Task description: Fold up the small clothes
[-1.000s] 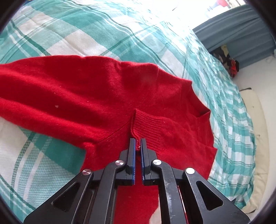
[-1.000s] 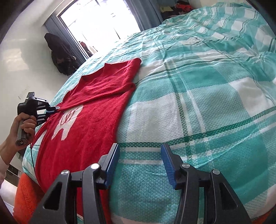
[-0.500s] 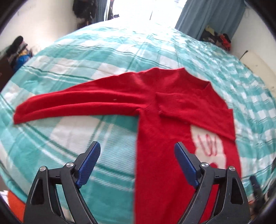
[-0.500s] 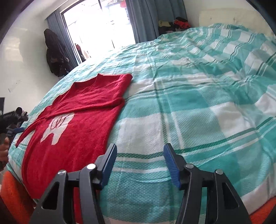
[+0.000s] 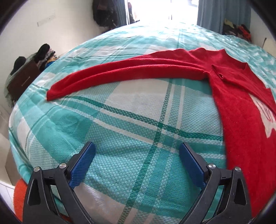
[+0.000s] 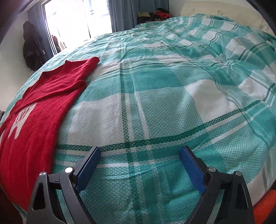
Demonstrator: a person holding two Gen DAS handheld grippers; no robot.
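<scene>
1. The sweater (image 5: 238,110) is red with a white motif on its front.
2. The bedspread (image 5: 131,110) is teal-and-white plaid with dark green lines.
3. The curtain (image 6: 124,13) is grey-blue.

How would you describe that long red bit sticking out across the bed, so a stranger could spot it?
Start from the bed's teal-and-white checked bedspread. On it lies a red sweater with a white pattern on its front. The bit you mean is its outstretched sleeve, a long narrow red band reaching sideways from the body, the only part still unfolded.
</scene>
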